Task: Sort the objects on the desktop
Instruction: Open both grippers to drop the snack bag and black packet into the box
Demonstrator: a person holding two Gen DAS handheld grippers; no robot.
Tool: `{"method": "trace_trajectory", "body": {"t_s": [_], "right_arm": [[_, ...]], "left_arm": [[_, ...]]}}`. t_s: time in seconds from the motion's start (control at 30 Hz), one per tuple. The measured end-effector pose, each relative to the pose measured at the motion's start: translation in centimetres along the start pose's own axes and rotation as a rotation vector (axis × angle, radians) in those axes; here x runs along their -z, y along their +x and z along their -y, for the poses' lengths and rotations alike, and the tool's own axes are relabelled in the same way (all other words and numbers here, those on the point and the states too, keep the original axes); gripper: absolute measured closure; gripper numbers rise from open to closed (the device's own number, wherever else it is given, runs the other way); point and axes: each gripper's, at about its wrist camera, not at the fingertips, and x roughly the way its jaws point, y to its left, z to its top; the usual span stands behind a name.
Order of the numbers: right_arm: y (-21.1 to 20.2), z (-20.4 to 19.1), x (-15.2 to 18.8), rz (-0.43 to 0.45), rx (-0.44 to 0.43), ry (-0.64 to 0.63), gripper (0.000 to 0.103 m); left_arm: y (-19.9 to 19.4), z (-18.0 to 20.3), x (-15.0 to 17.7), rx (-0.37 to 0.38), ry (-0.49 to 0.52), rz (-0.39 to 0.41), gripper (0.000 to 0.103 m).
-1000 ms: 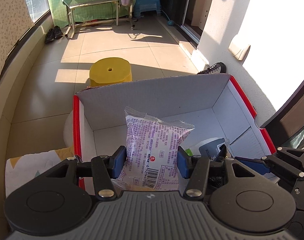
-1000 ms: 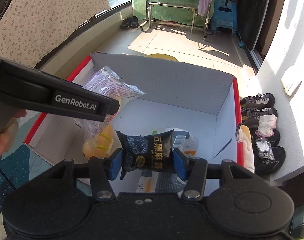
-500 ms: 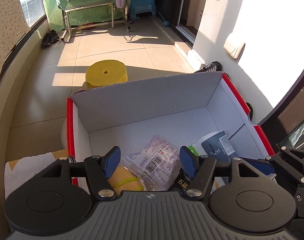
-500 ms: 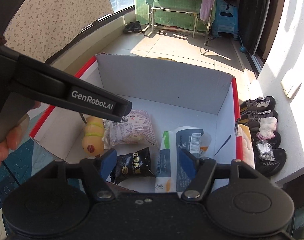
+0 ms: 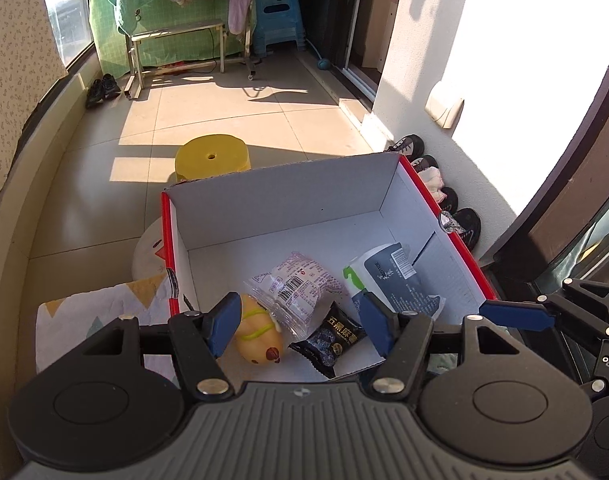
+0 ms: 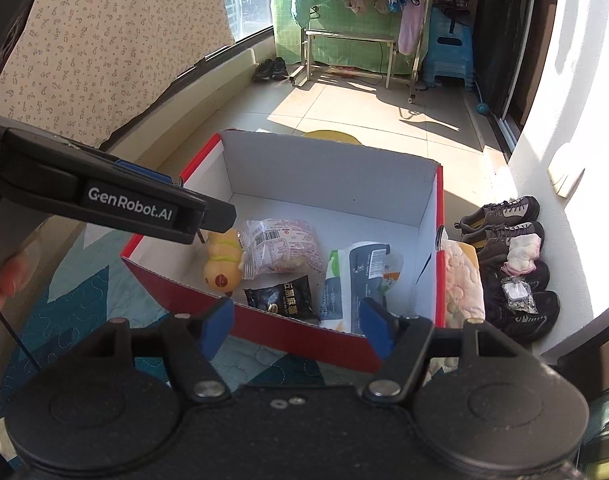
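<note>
Four things are lying on the white floor of the red-sided cardboard box [image 5: 456,236]: a clear pastry packet [image 5: 300,292] with a barcode near the middle, a yellow duck-like toy [image 5: 260,336] touching its left edge, a small black snack pouch [image 5: 328,338] just in front of the packet, and a white-and-dark-blue refill pouch [image 5: 388,276] over by the right wall. The packet is overlapping the toy's upper end; the black pouch is sitting apart from the refill pouch.

You are holding both grippers above the near edge of the box, pointing down into it. Your left gripper [image 5: 300,330] is standing spread with nothing pinched — the toy and the black pouch are showing through the gap far below. Your right gripper [image 6: 296,330] is spread as well, gripping nothing, its blue pads framing the box's red front wall. Both sets of jaws have just been opening.

The box is resting on a patterned quilt [image 6: 84,300]. Beyond it a yellow stool [image 5: 212,158] is standing on the sunlit tiles, and dark shoes [image 6: 504,224] are lining the right wall.
</note>
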Motion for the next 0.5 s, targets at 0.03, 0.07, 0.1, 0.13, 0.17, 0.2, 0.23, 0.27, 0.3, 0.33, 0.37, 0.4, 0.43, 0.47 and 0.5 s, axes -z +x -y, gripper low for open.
{"method": "trace_trajectory", "body": {"t_s": [0.03,0.07,0.1,0.13,0.17,0.2,0.23,0.27,0.3,0.33,0.37,0.4,0.43,0.47,0.5], "right_arm": [[-0.6,0.0,0.2,0.003,-0.001,0.001,0.034],[-1.2,-0.1,0.4,0.007,-0.001,0.0,0.034],[-1.7,-0.2,0.6,0.009,-0.002,-0.001,0.034],[-2.3,-0.4,0.7,0.011,-0.003,-0.002,0.034],[-2.9,-0.6,0.9,0.013,-0.003,-0.004,0.034],[-3.4,-0.7,1.1,0.017,-0.002,-0.006,0.034],[-3.9,-0.9,1.3,0.02,-0.003,-0.008,0.034],[-4.5,-1.1,1.6,0.023,-0.005,-0.011,0.034],[-4.9,-1.3,1.7,0.026,-0.006,-0.013,0.034],[-5.4,-1.4,1.9,0.029,-0.007,-0.016,0.034],[-5.9,-1.6,2.2,0.032,-0.008,-0.02,0.034],[-6.3,-1.8,2.4,0.034,-0.008,-0.023,0.034],[-6.8,-1.9,2.6,0.038,-0.008,-0.025,0.034],[-7.1,-2.1,2.8,0.041,-0.009,-0.026,0.034],[-7.6,-2.1,2.9,0.044,-0.012,-0.026,0.034]], "left_arm": [[-0.6,0.1,0.1,-0.001,0.001,0.004,0.039],[-1.4,0.3,0.3,-0.003,0.004,0.01,0.039],[-2.1,0.3,0.5,-0.005,0.005,0.016,0.039],[-2.9,0.5,0.7,-0.005,0.006,0.023,0.039],[-3.4,0.5,0.9,-0.004,0.005,0.028,0.039],[-4.2,0.6,1.1,-0.004,0.004,0.033,0.039],[-4.8,0.8,1.3,-0.005,0.003,0.039,0.039],[-5.5,0.9,1.5,-0.005,0.003,0.045,0.039],[-6.0,1.0,1.7,-0.004,0.003,0.049,0.039],[-6.5,1.1,2.0,-0.003,0.002,0.053,0.039],[-7.1,1.2,2.3,-0.003,0.003,0.056,0.039],[-7.5,1.3,2.6,-0.003,0.004,0.06,0.039],[-8.0,1.4,2.9,-0.003,0.003,0.063,0.039],[-8.4,1.5,3.3,-0.003,0.002,0.065,0.039],[-8.8,1.6,3.6,0.0,0.002,0.067,0.039]]}}
